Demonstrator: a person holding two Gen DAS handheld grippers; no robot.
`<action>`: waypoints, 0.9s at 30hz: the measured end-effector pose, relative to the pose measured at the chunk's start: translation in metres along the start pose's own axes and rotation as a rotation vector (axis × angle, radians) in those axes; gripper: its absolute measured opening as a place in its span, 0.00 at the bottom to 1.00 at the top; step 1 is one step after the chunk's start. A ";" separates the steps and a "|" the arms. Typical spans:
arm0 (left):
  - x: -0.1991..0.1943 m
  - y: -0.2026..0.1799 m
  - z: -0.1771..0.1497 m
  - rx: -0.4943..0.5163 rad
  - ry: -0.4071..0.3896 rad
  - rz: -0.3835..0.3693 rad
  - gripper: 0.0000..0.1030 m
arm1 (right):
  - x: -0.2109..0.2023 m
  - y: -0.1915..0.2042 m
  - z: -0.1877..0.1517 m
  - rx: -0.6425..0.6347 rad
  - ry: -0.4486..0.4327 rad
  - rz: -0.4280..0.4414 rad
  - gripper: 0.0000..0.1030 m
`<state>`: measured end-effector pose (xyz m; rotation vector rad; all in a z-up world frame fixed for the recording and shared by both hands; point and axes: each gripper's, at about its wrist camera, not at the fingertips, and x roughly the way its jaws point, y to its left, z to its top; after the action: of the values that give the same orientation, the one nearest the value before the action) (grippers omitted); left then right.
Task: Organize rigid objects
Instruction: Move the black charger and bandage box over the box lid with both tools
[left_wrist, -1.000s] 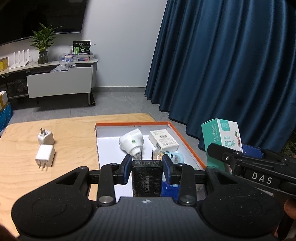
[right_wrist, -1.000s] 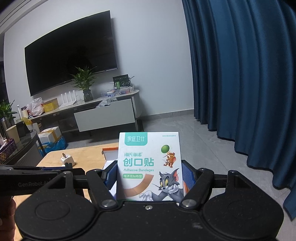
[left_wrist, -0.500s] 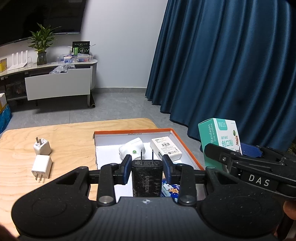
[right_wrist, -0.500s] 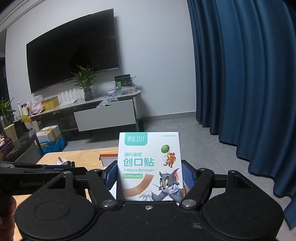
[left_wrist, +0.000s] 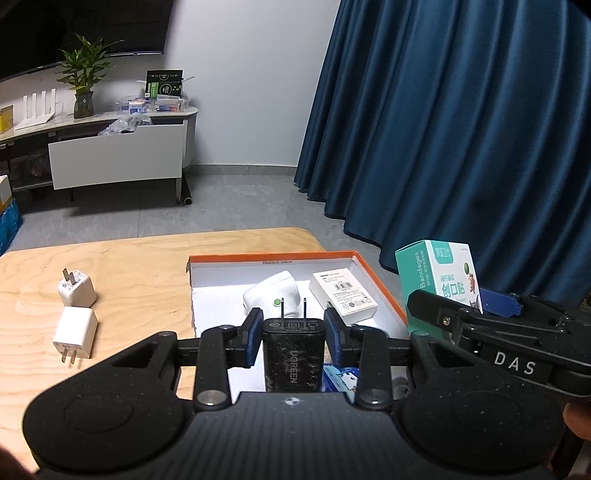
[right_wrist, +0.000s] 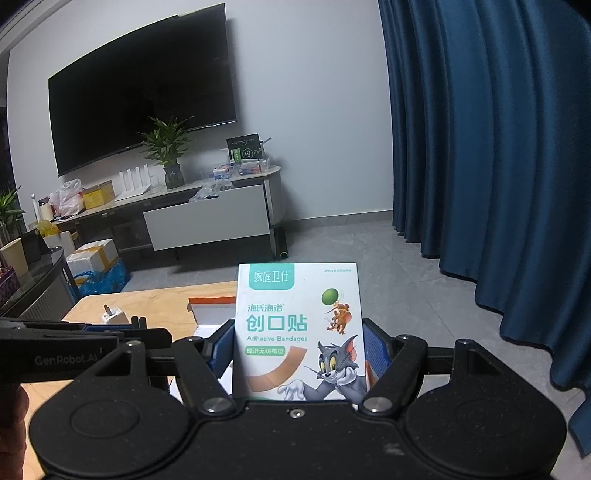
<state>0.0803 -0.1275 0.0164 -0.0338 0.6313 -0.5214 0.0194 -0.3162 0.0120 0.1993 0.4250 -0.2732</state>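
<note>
Partly done: white plug (left_wrist: 271, 301) and small box (left_wrist: 343, 295) already lay in tray (left_wrist: 380, 286). Left gripper (left_wrist: 293, 338) fingers clamped black charger (left_wrist: 293, 354); right gripper (right_wrist: 299, 354) clamped bandage box (right_wrist: 299, 328), both above tray. Two white chargers (left_wrist: 75, 310) remained on surface (left_wrist: 147, 266)

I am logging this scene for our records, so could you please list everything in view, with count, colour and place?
Black charger: 1, black, prongs up, clamped in the left tool.
Bandage box: 1, white and teal, clamped in the right tool.
Tray: 1, orange rim, white inside, on the table.
White adapter: 1, white with a green dot, in the tray.
Small white box: 1, white, in the tray.
Wall chargers: 2, white, on the table left of the tray.
Table: 1, light wood.
Curtain: 1, dark blue, right.
Television: 1, black, on the wall.
Potted plant: 1, green, on the cabinet.
Left tool: 1, black, shut.
Right tool: 1, black, shut.
</note>
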 end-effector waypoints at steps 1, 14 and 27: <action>0.002 0.001 0.001 -0.003 0.002 0.000 0.35 | 0.002 -0.001 0.000 -0.002 0.002 0.001 0.82; 0.016 0.007 0.006 -0.013 0.010 0.012 0.35 | 0.019 -0.004 0.001 -0.006 0.009 0.015 0.82; 0.023 0.008 0.005 -0.014 0.026 0.015 0.35 | 0.027 -0.004 0.002 -0.009 0.024 0.017 0.82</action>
<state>0.1020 -0.1322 0.0060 -0.0357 0.6600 -0.5033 0.0431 -0.3261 0.0016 0.1974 0.4476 -0.2525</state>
